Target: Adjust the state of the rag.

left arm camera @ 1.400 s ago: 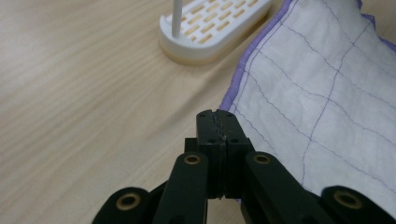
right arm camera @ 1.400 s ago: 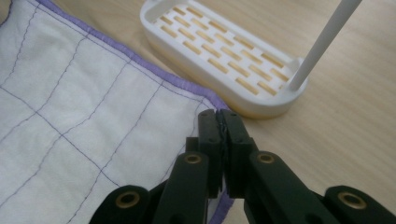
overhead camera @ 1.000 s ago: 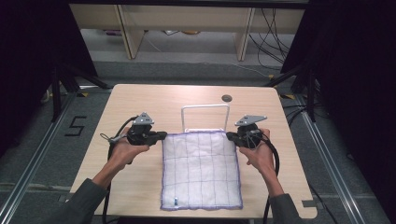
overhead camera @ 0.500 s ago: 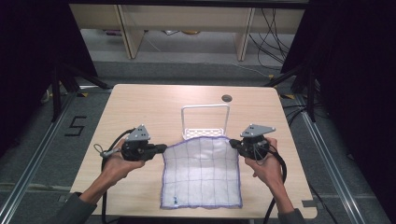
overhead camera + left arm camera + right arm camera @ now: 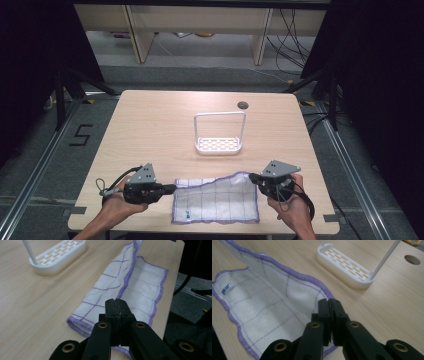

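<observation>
A pale wood-grain table (image 5: 150,130) sits before you. Your left gripper (image 5: 170,188) pinches one corner of the cloth (image 5: 215,202), jaws clamped together; your right gripper (image 5: 253,177) pinches the opposite corner the same way. Between them lies the soft white cloth with thin purple grid lines and a stitched purple hem, folded over. Beyond both grippers stands a slotted white rack (image 5: 219,144).

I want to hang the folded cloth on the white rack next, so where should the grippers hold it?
Probably the two ends of the folded cloth, along its fold, the left gripper coming from the left and the right gripper from the right. The cloth lies flat and wide near the table's front edge, so end grips likely keep it spread to drape over the white rack.
</observation>
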Tool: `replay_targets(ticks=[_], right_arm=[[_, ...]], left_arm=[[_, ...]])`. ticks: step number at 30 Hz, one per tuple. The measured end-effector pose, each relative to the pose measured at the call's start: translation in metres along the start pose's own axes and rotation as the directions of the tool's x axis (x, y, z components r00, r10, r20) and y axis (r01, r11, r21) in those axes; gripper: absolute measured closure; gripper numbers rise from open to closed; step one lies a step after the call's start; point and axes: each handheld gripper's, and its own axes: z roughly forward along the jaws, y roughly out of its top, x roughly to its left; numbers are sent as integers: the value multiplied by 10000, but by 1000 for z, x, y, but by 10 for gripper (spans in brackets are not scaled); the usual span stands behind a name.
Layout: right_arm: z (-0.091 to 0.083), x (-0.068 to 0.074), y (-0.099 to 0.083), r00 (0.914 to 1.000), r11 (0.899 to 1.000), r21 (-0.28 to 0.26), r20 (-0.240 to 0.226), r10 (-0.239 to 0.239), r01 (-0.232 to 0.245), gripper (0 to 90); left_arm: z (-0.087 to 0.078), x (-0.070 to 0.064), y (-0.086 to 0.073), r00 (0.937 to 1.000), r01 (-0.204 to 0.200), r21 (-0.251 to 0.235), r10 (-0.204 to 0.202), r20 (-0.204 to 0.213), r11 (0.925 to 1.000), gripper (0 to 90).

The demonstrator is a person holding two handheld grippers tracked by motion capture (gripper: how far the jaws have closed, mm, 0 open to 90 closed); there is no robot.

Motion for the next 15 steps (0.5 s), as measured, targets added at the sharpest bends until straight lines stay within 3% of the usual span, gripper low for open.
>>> replay_targets(ticks=[4,11,12,15], right_arm=[[0,9,-16,9999,9998,138,-101,127,-126,885],[1,18,-33,9987,9988,464,-464,203,-181,881],[1,19,-37,9991,9989,429,-373,190,-174,880],[2,22,-46,9973,9968,639,-530,506,-472,875]], left_arm=[[9,-9,-15,9997,-132,519,121,228,9986,887],[16,-17,-25,9989,-84,750,48,473,9971,885],[17,-19,-27,9985,-372,949,332,434,9948,885],[22,-28,-33,9974,-448,1173,378,614,9921,883]])
